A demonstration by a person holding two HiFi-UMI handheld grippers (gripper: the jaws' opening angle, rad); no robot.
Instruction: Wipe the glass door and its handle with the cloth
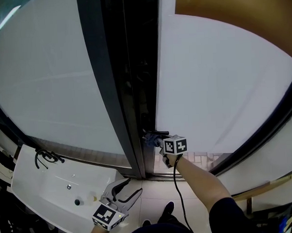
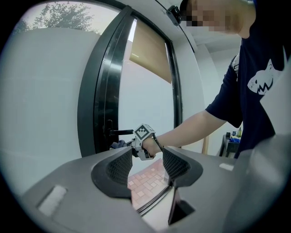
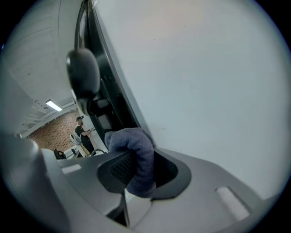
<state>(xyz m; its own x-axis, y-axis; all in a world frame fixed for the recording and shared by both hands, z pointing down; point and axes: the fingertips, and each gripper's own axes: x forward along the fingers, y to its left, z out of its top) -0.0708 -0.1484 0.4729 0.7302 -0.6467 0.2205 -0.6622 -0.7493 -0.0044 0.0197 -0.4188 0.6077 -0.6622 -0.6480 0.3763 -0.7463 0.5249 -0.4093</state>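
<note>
The frosted glass door (image 1: 217,86) stands in a black frame (image 1: 116,91). Its black lever handle (image 1: 156,133) juts from the frame's edge. My right gripper (image 1: 154,138) is shut on a grey-blue cloth (image 1: 150,139) and holds it just below the handle. In the right gripper view the cloth (image 3: 136,154) bulges out between the jaws of the right gripper (image 3: 141,168), right next to the glass (image 3: 195,68), with the handle (image 3: 84,73) above it. My left gripper (image 1: 121,192) hangs low and back from the door, open and empty. The left gripper view looks past the left gripper (image 2: 148,166) at the handle (image 2: 120,132).
A white basin (image 1: 43,190) with a black faucet (image 1: 44,156) sits at the lower left. A second frosted pane (image 1: 43,79) fills the left of the frame. A wooden rail (image 1: 265,185) runs at the lower right. The person's shoe (image 1: 168,209) rests on pale floor tiles.
</note>
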